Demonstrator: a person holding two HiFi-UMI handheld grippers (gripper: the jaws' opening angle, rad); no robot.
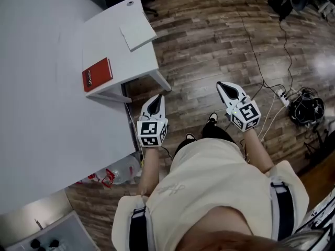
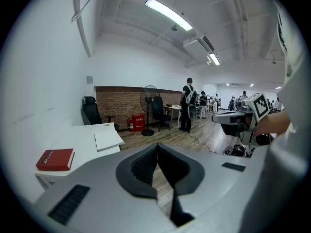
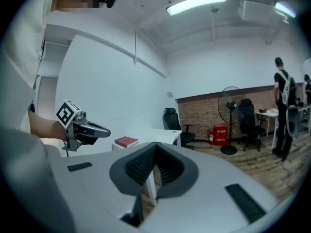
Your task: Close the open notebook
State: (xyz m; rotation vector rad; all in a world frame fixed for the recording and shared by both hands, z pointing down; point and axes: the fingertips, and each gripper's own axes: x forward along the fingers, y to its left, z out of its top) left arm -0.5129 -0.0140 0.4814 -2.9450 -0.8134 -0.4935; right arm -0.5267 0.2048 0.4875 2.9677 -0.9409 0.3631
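A white notebook lies flat near the far corner of a small white table; it looks like a single slab, and no spread pages show. It also appears in the left gripper view as the white notebook. A red book rests at that table's near left end. Both grippers hover over the wooden floor, to the right of the table and apart from it. My left gripper is shut with nothing in it. Further right, my right gripper is also shut and empty.
A large white table fills the left. A plastic bottle lies under its edge. A power strip and a black cable bundle sit on the floor at right. Office chairs, a standing fan and people are far behind.
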